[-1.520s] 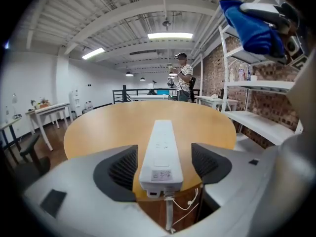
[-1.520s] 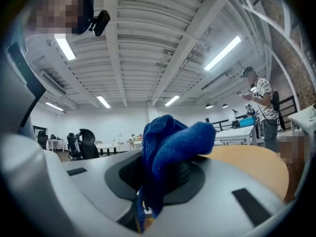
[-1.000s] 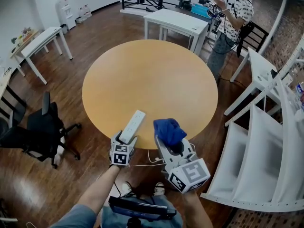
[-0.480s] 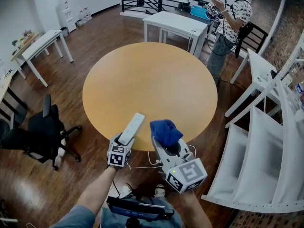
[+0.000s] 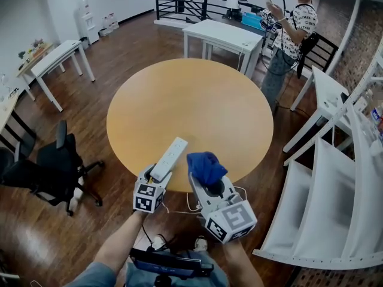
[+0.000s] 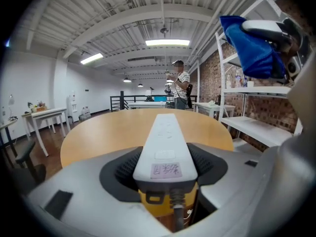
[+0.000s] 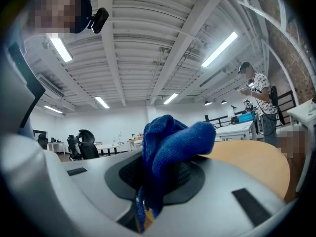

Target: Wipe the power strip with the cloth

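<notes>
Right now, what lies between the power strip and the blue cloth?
Nothing. The head view shows only a strip of bare table between the power strip and the cloth, which are apart.

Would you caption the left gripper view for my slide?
Left gripper, jaws just closed on power strip; round table beyond, blue cloth alongside.

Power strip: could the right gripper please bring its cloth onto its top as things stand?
Probably yes. The left gripper, jaws just closed further on it, holds the power strip; the right gripper holds the cloth close beside it, nothing between.
</notes>
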`<state>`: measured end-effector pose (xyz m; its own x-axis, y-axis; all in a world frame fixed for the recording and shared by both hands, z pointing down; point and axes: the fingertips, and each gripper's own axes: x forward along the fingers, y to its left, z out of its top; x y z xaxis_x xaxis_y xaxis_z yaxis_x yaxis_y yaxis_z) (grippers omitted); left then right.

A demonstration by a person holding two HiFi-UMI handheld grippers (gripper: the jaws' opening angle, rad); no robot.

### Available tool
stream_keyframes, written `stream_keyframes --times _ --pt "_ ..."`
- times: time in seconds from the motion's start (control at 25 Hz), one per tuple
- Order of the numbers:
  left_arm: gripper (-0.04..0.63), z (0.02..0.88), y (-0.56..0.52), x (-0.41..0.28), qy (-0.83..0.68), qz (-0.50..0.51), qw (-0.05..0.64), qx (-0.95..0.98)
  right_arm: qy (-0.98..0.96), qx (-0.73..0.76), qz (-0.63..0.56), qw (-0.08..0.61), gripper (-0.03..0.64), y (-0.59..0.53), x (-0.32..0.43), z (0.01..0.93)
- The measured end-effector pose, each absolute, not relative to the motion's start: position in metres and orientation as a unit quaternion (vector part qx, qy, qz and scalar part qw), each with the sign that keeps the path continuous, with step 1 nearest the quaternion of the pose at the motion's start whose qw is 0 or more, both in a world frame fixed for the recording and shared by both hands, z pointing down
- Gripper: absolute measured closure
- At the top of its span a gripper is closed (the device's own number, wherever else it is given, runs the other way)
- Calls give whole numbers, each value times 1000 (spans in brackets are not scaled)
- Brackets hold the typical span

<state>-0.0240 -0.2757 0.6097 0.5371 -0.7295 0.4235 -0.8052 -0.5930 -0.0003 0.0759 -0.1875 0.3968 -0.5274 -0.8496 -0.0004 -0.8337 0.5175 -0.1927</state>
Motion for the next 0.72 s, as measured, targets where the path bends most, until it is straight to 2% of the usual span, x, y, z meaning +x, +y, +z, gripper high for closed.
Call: stream_keyframes --times 0.48,0.72 --pt "313 461 -250 -10 -429 80 -3 900 885 -460 -34 68 546 -186 62 362" --pt "313 408 -229 -5 -431 55 -42 900 889 -450 -19 80 546 -182 57 346"
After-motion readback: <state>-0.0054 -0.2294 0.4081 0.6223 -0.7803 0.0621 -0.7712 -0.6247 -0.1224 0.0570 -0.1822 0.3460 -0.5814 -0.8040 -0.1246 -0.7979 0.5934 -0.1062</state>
